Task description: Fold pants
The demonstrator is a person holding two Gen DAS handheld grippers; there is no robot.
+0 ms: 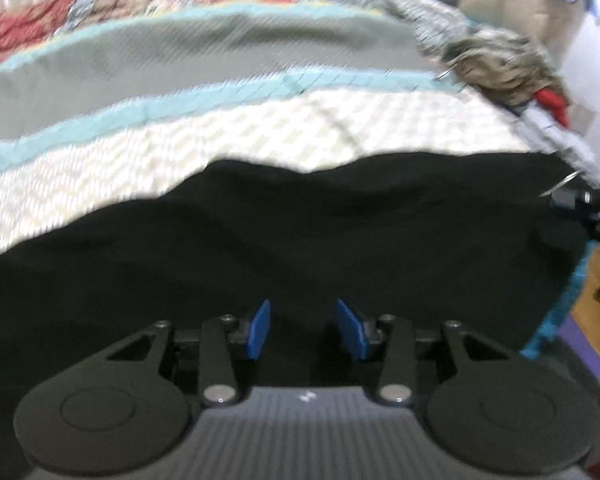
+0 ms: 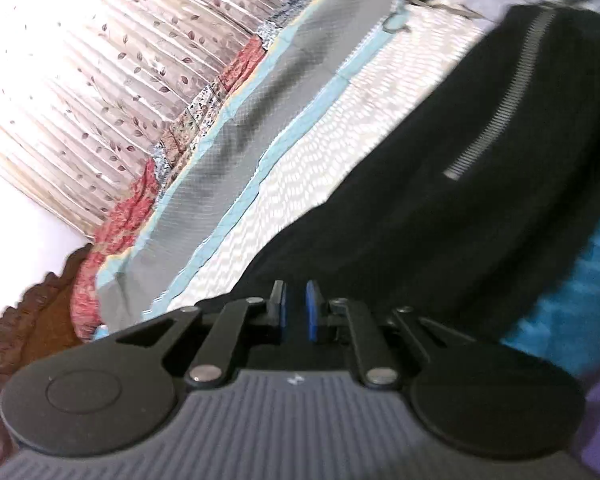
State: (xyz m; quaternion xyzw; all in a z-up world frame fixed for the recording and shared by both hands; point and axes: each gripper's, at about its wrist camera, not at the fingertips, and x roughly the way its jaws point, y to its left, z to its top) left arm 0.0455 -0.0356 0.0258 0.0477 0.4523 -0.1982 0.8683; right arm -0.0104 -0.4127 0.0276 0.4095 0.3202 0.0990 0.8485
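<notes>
Left gripper [image 1: 304, 330]: blue pads spread apart, nothing between them; black cloth lies just ahead of and under the fingertips.
Right gripper [image 2: 296, 310]: blue pads drawn near together with a thin gap; cloth is dark against dark there, so cannot tell whether a fold is pinched or the jaws are merely narrowed.
Black pants [image 1: 300, 248]: spread on the bed directly ahead of both grippers; far edge wavy, not straight. From the right wrist, a grey zipper [image 2: 500, 100] runs along them up and to the right of the gripper.
Bed cover [image 1: 260, 132]: cream chevron weave beyond the pants, then a grey band edged in light blue, then red-patterned patchwork further off.
Pants material: matte, soft, limp knit; shallow ripples, no stiffness; judged likely to sag and slip if held by a thin layer only.
Step in hand (judgement): taking hold of the near edge for a fold away from the grippers.
Doing it well: bite all layers at the edge, both grippers level and well apart, lift low, keep the cloth taut between them, lay the edge square onto the far edge.
Risk: zipper side heavier, fold may skew.
</notes>
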